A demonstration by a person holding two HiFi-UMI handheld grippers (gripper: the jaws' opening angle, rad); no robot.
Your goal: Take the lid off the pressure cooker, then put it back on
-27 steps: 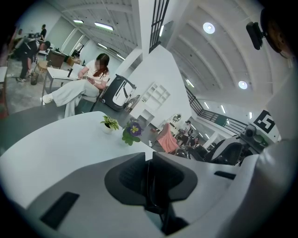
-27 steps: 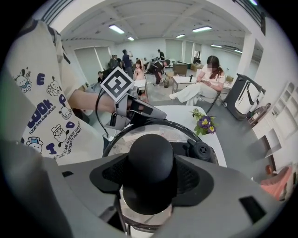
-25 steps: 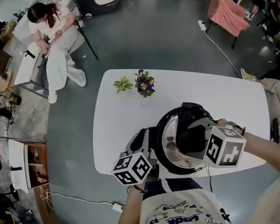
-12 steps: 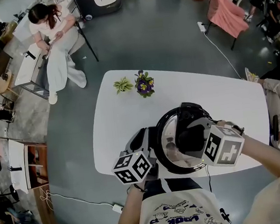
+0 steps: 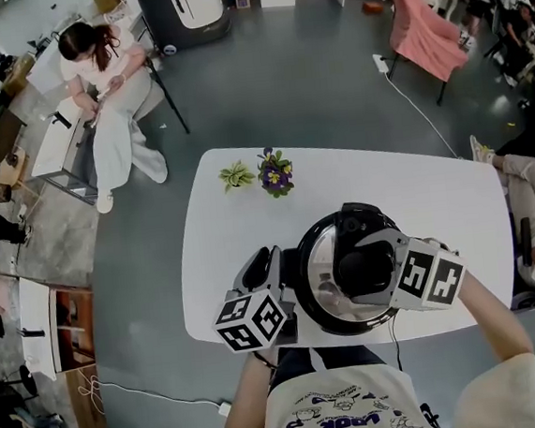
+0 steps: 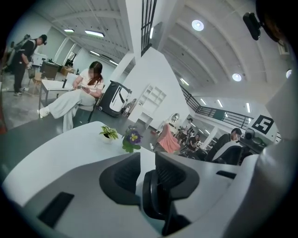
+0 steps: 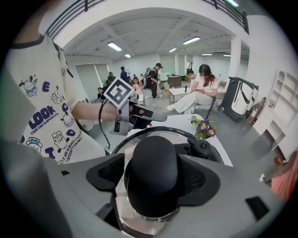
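The pressure cooker (image 5: 327,319) stands at the near edge of the white table (image 5: 222,231), right in front of the person, probably so that both hands can reach it without stretching. Its lid (image 5: 320,255) lies flat on the pot, not lifted or tilted as far as the head view shows. The right gripper (image 7: 152,179) comes down steeply from above with one jaw on each side of the black knob (image 5: 365,267) at the lid's centre, the natural place to lift or turn the lid from. Its jaws are opening, and the pads stand just beside the knob rather than clamping it. The left gripper (image 6: 146,167) comes in nearly level from the side, and a black part of the cooker's side, seemingly its side handle (image 6: 153,197), stands between its jaws. That hold would brace the pot so it cannot turn or slide while the lid is worked. These jaws are also opening, with a pale sliver showing between one pad and the black part, so the grip is slack. With the lid seated and both grips loosening, this looks like a release after seating the lid, though it could also be a regrip. A small green plant (image 5: 235,175) and a pot of purple flowers (image 5: 275,169) sit at the table's far edge, well apart from the work.
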